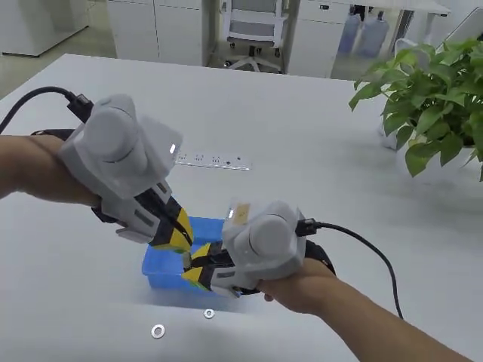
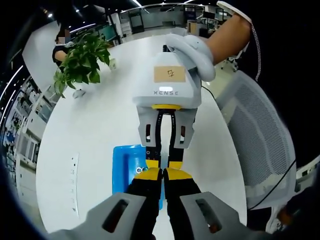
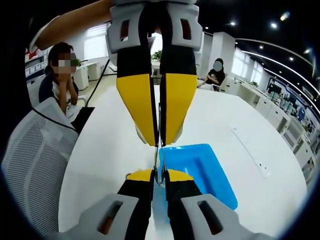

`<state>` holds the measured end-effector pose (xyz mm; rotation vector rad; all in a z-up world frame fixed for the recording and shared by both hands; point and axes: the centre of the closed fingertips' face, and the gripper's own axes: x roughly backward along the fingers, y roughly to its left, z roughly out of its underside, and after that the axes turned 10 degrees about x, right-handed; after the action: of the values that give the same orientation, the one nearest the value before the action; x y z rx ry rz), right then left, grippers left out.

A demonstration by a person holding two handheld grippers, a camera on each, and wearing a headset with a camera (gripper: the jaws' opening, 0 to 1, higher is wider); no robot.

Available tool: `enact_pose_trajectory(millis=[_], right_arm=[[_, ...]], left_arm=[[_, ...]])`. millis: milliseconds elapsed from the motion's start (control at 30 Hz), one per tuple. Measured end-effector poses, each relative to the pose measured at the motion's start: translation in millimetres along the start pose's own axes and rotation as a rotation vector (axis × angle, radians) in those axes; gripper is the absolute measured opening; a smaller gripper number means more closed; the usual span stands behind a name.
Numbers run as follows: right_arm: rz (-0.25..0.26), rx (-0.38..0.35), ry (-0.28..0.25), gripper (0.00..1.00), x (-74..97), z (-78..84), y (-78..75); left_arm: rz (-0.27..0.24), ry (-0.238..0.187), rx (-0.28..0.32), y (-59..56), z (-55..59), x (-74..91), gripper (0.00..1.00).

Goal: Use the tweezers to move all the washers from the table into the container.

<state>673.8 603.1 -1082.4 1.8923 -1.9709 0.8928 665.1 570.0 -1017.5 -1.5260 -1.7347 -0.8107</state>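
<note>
Two washers lie loose on the white surface (image 1: 317,173) close to its near edge: one (image 1: 158,331) nearer the edge, the other (image 1: 209,314) just beyond it and slightly to the right. They sit apart from each other and just in front of the blue container (image 1: 158,275). This is a shallow rectangular tray that also stands near the near edge. In the left gripper view, small rings (image 2: 140,170) rest on its floor.

Both claws meet tip to tip above the container. The left claw (image 1: 181,240) slopes down from the left, and the right claw (image 1: 195,273) comes in low from the right, each held in a bare hand. The right claw's yellow-tipped jaws are drawn together on the tweezers (image 3: 159,162), a thin silver strip standing between them. In the right gripper view the strip runs up into the narrow slit between the left claw's jaws, which are likewise pressed close on it. Both claws therefore clamp the same tool over the tray's near side. The tweezers' tips cannot be made out.

Toward the middle of the surface lies a white power strip (image 1: 213,161). A leafy green plant (image 1: 434,98) stands by the right edge. A mesh office chair (image 2: 260,140) stands beside the surface, and a black cable (image 1: 370,253) trails from the right claw's housing.
</note>
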Motion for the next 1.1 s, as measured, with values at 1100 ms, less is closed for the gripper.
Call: enact_pose_trajectory(millis=[1100], right_arm=[[-0.044, 0.003, 0.023, 0.10, -41.9, 33.8, -34.9]], left_arm=[[-0.024, 0.016, 0.031, 48.2, 32.8, -29.4, 0.06]])
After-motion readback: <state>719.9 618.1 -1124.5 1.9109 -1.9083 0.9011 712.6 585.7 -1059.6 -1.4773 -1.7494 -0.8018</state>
